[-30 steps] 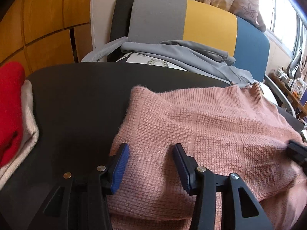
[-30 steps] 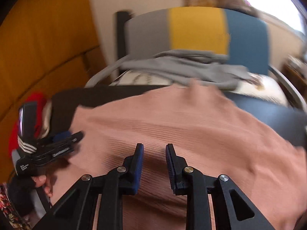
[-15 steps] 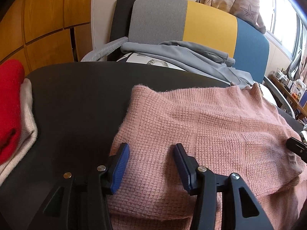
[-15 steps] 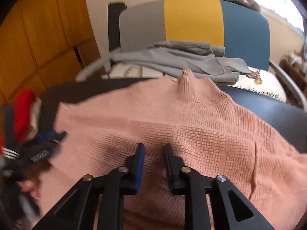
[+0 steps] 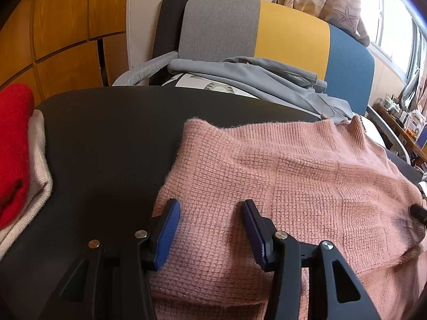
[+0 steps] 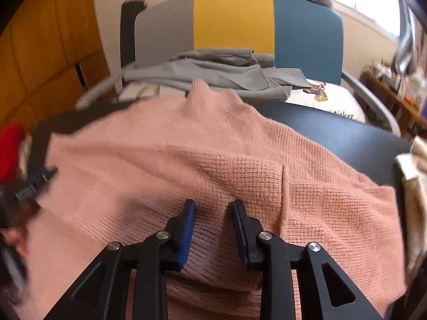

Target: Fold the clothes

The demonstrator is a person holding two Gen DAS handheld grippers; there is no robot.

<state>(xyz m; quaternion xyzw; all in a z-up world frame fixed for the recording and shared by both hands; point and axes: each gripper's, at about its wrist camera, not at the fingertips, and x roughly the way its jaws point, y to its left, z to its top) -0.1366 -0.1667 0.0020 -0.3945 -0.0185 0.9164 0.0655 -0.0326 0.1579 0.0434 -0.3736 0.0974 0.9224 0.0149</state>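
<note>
**Right jaws easing apart over the pink sweater, left side parked**

Dark tabletop with a striped chair behind it is the whole stage, and the pink sweater lies spread across most of the right half of that table.

Starting at the jaws: the right gripper has just been opening. Compared with a second back the gap between its blue pads is clearly wider, and nothing is pinched in it; the knit just lies under and between the fingers. It has also slid sideways across the sweater, so the collar that sat dead ahead now sits up and to the left. The left gripper hasn't budged: same spot near the sweater's left edge, jaws released about halfway, fabric under them but not squeezed.

Further out, the sweater looks flatter and more squared up than before, with one ridge running up from the right jaws. A red and cream stack waits at the table's left edge, and a grey garment is draped on the chair seat.

My read: the smoothing pass is over and neither side holds anything, so the next real fold hasn't started. A fresh grab at an edge or sleeve probably comes next.
</note>
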